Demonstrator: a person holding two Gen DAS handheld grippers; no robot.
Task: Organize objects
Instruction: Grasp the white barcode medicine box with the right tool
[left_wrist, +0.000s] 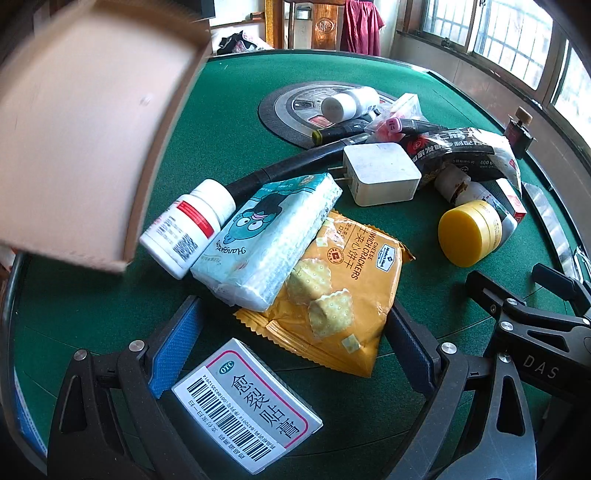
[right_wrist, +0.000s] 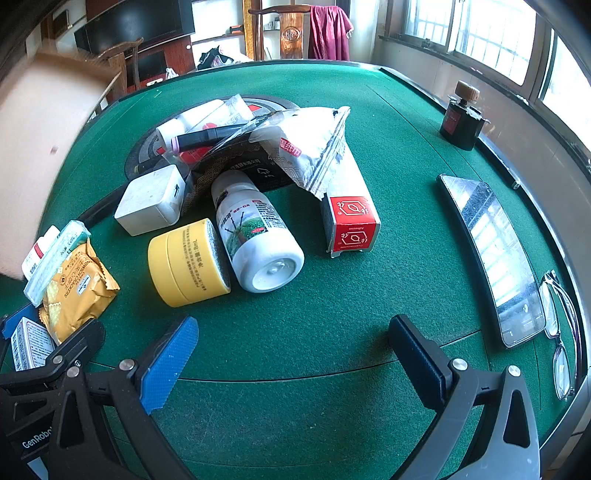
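Left tool (left_wrist: 288, 354): spread wide and gripping nothing; a white medicine box with a barcode and pink-bordered label (left_wrist: 247, 404) lies between its blue-padded fingers (left_wrist: 173, 354), whether touching them I cannot tell.
Right tool (right_wrist: 291, 365): also spread wide and empty, over bare green felt counter (right_wrist: 314, 325).
Near pile: an orange foil packet of cheese sandwich crackers (left_wrist: 343, 291) lies just ahead of the left tool, with a pale blue tissue pack printed with a cartoon face (left_wrist: 269, 236) resting partly on it; a white pill bottle with a red band (left_wrist: 188, 225) lies on its side against the tissue pack.
Middle pile: a white square plug charger (left_wrist: 380, 173), a round yellow plastic jar on its side (right_wrist: 184, 262), a white bottle with a green plant label (right_wrist: 258, 236) touching the jar, and a red-and-white carton (right_wrist: 351, 218) under a crumpled silver wrapper (right_wrist: 314, 147).
Left edge: a blurred tan cardboard box (left_wrist: 81, 129), close to the camera.
Right edge: a dark phone (right_wrist: 491, 251) lying flat, glasses (right_wrist: 561, 332) just beside it.
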